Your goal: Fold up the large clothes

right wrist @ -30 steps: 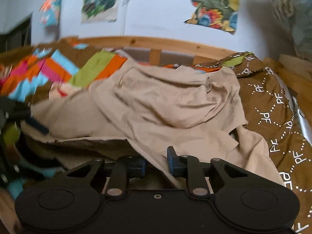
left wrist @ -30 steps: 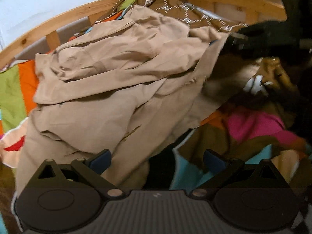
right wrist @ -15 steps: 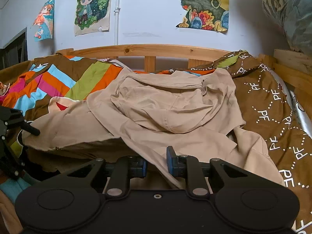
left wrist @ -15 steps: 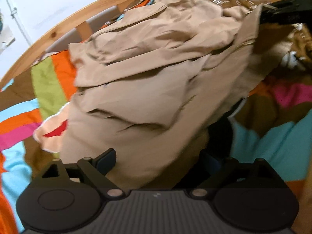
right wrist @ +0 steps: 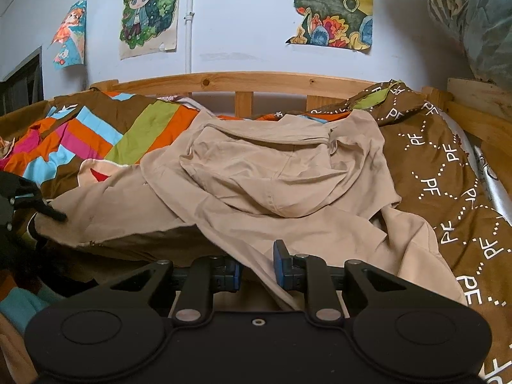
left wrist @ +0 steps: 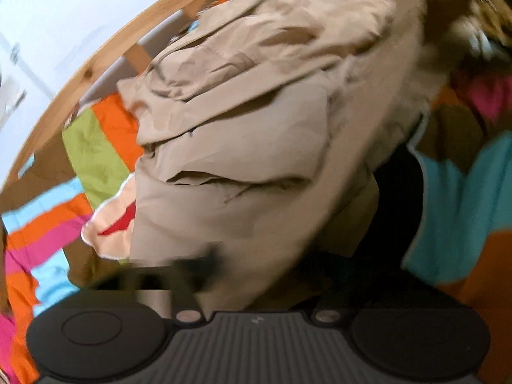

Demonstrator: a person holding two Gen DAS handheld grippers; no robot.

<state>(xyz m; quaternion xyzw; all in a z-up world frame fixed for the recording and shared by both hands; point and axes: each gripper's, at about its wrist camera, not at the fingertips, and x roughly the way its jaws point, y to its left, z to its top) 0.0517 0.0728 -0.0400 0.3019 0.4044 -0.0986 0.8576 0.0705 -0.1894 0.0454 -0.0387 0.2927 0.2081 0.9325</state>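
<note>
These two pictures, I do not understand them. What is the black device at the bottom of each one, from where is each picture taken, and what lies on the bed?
No robot is here. A person holds one two-finger gripper in each hand, and each gripper carries a wide-angle camera looking forward along its fingers. The black shape at the bottom is the gripper's own body.

The sharp picture comes from the right gripper. Its blue-padded fingers are pinched on a fold of the beige garment, a large crumpled piece spread over the striped bedspread. A brown patterned cover lies to the right, with the wooden bed rail and posters behind.

The blurred picture comes from the left gripper, which is moving. It shows the same garment from the other side. Its fingers are smeared, so whether they grip the cloth cannot be told. In the right view, the left gripper's dark tip touches the garment's left edge.
</note>
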